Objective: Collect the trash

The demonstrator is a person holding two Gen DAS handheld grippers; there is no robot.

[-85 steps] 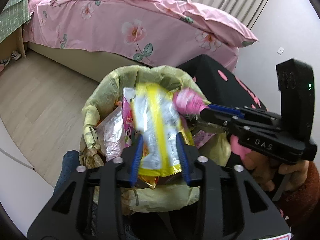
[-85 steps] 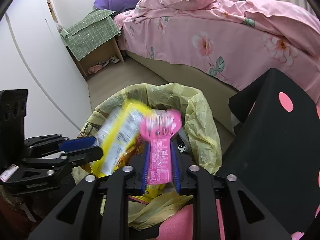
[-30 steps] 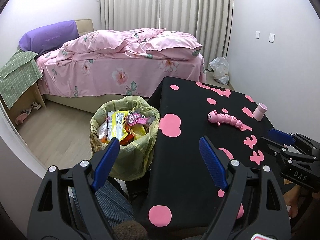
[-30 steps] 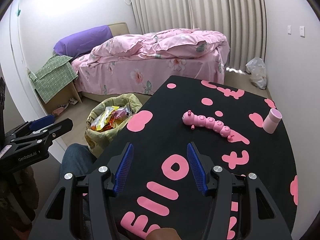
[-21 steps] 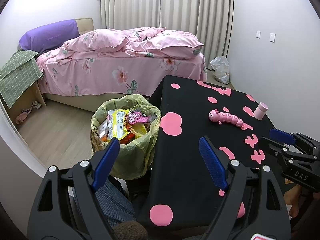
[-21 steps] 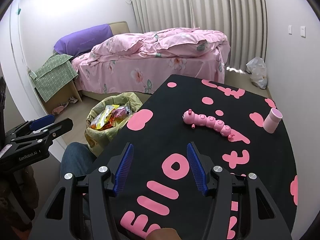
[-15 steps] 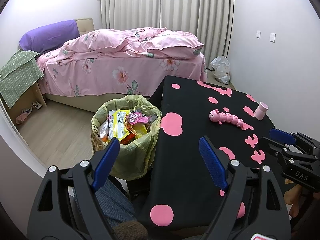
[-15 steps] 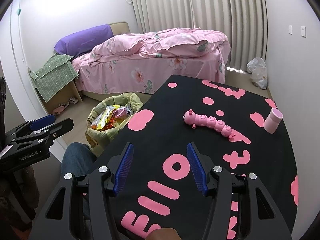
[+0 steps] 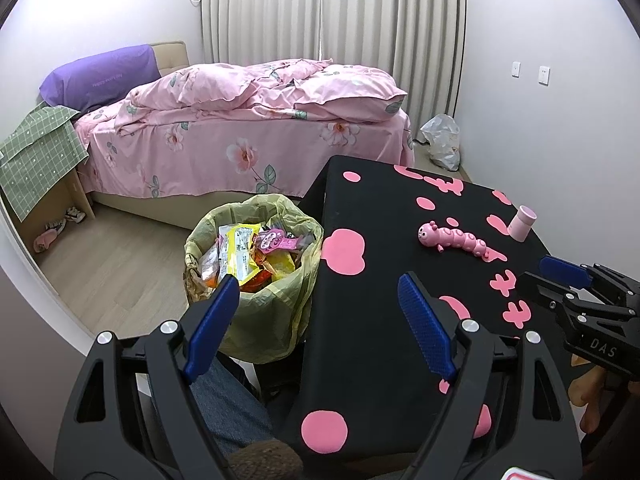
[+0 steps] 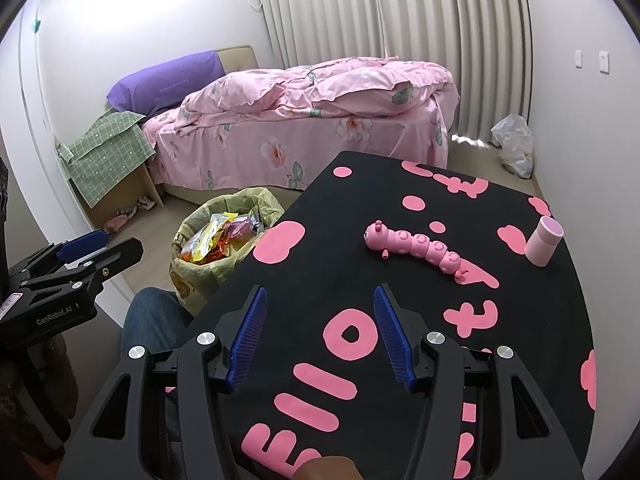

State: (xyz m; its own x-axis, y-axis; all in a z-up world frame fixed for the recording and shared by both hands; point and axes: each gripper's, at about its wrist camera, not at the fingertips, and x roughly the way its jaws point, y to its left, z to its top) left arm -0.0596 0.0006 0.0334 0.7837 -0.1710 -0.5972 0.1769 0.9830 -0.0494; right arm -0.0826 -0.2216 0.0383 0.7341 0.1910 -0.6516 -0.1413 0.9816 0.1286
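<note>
collection looks finished: left gripper (image 9: 316,320) and right gripper (image 10: 318,334) hover released over the table (image 10: 320,280), wrappers (image 9: 240,252) fill the bin (image 9: 256,320) at centre left, so next calls only for checking strays.

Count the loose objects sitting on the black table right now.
2. A pink caterpillar toy lies mid-table, and a pink cup stands beyond it near the far right edge. The near edge is partly hidden behind the grippers.

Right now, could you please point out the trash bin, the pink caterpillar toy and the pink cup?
trash bin (image 9: 280,320): left wrist view, bag's front wall.
pink caterpillar toy (image 10: 416,246): right wrist view, middle body segment.
pink cup (image 10: 543,242): right wrist view, side wall.
</note>
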